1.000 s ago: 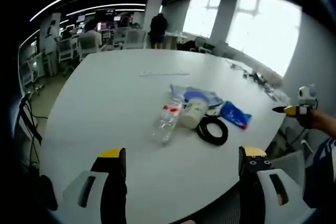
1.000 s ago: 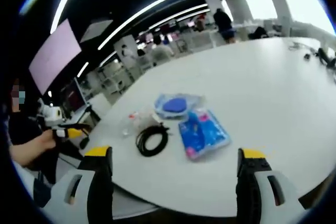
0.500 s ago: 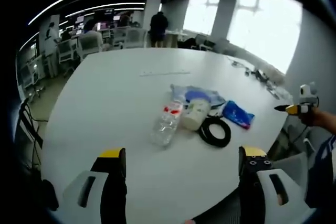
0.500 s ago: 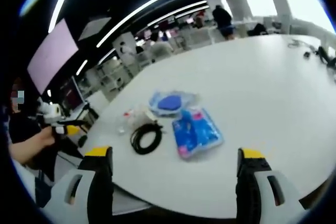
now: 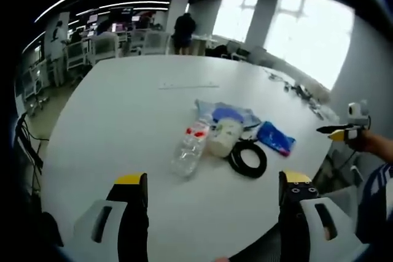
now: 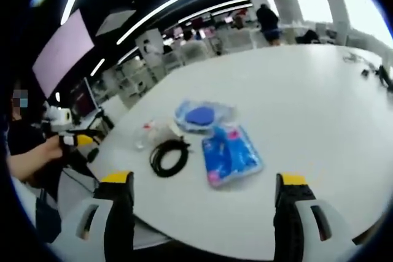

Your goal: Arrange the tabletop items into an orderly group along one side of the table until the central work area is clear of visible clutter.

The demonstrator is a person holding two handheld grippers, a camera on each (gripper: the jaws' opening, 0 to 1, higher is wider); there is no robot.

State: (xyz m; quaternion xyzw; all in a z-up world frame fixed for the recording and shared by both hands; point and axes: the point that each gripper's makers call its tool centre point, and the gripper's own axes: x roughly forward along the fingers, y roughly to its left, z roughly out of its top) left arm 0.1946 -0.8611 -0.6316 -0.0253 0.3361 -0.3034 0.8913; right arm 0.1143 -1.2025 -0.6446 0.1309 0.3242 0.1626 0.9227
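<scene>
My left gripper, right gripper: jaws wide, empty. Bottle, cable coil, blue packet clustered on table.

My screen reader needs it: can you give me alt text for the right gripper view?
A white table holds a small cluster: a blue packet, a coiled black cable, a clear bag with a blue item and a clear bottle. The right gripper is open and empty in front of them; the left gripper shows at left.
</scene>
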